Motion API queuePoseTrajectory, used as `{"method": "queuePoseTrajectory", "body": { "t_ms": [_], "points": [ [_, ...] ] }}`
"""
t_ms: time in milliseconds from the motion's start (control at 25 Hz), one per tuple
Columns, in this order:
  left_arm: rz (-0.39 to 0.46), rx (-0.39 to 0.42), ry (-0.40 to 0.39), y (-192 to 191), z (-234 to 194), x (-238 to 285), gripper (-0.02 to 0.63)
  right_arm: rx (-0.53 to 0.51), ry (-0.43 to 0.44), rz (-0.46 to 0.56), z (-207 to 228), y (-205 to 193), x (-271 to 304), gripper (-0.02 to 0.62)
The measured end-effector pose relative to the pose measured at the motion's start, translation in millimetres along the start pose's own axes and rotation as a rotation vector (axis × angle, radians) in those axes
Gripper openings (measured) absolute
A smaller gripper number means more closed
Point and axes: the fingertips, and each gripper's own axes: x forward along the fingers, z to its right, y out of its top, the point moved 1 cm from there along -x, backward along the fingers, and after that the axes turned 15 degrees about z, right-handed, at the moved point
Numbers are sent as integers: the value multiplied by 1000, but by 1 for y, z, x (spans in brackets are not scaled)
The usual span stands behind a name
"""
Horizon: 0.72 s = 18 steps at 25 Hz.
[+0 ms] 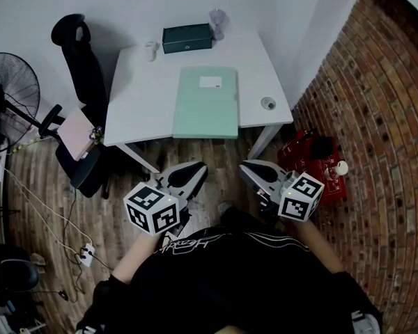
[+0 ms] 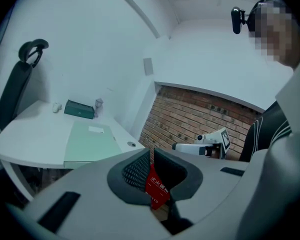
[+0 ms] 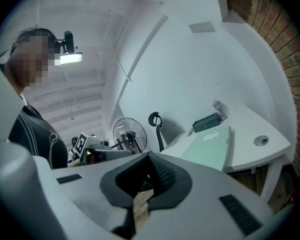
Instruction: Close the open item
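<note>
A pale green folder [image 1: 205, 106] lies flat on the white table [image 1: 136, 89], its cover down, with a white label near its far end. Behind it stands a dark green box [image 1: 187, 37]. The folder [image 2: 90, 139] and box [image 2: 79, 109] also show in the left gripper view, and the folder [image 3: 210, 149] again in the right gripper view. My left gripper [image 1: 197, 168] and right gripper [image 1: 248, 167] hang low in front of the table's near edge, close to my body and well short of the folder. Both are shut with nothing between the jaws.
A black office chair [image 1: 83, 68] stands left of the table, with a floor fan [image 1: 10, 89] further left. A clear cup [image 1: 217, 21] and a small round object [image 1: 267, 104] sit on the table. Red items [image 1: 313, 158] lie by the brick wall on the right. Cables run over the wooden floor.
</note>
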Motion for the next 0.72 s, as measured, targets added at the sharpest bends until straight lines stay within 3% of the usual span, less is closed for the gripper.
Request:
{"method": "queuePoseTrajectory", "body": {
  "t_ms": [720],
  "points": [
    [9, 60, 19, 1, -5, -8, 48, -12, 49, -29, -10, -9, 10, 2]
  ]
}}
